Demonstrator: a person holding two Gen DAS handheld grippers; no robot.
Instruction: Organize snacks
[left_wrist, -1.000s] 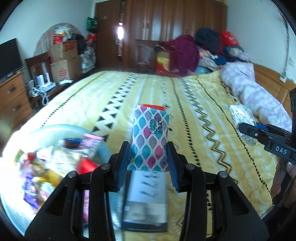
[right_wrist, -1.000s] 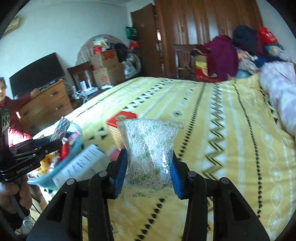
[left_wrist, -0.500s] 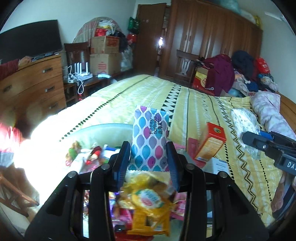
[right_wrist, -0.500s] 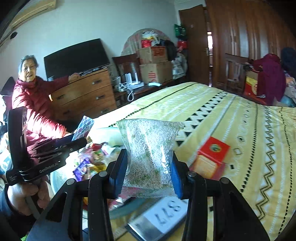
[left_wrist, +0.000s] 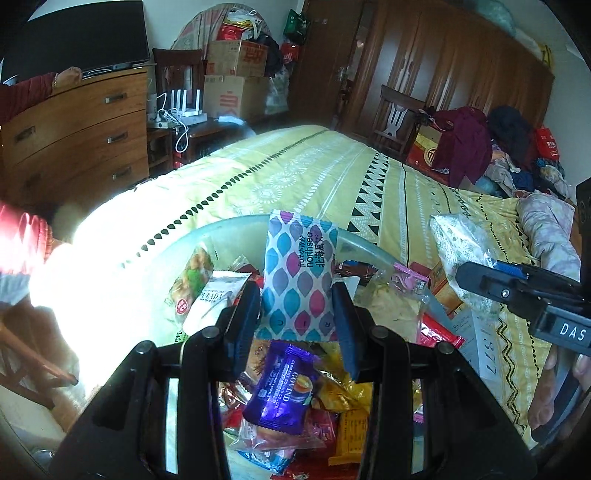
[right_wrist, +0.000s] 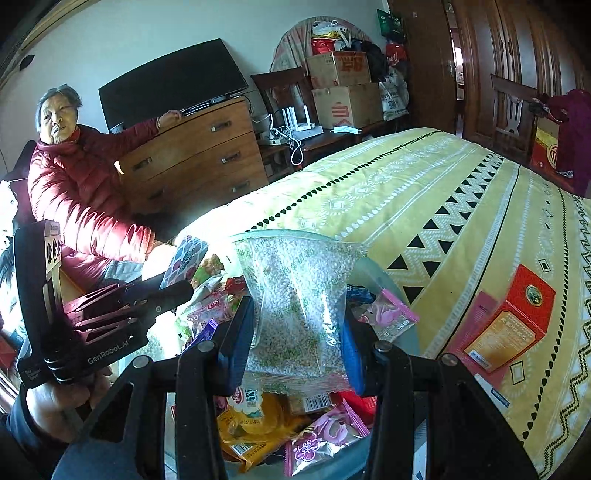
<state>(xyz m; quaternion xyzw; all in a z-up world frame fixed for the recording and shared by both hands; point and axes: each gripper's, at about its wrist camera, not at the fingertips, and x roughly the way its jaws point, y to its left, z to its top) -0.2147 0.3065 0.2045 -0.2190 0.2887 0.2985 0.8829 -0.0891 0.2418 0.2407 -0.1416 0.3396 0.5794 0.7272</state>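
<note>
Snacks (left_wrist: 295, 387) fill a pale bowl (left_wrist: 365, 246) at the edge of a yellow patterned bedspread (right_wrist: 461, 206), and we cannot read most wrappers, which overlap and run under the gripper frames. Our left gripper (left_wrist: 297, 314) pinches a packet (left_wrist: 297, 280) with a blue, purple and pink leaf print upright over the pile. Our right gripper (right_wrist: 299, 336) clamps a clear bag of white grains (right_wrist: 295, 288) above the same bowl. To the right, a red-and-orange box (right_wrist: 513, 321) leans on the bedspread beside the bowl, with a numbered card (left_wrist: 484, 347) near it.
</note>
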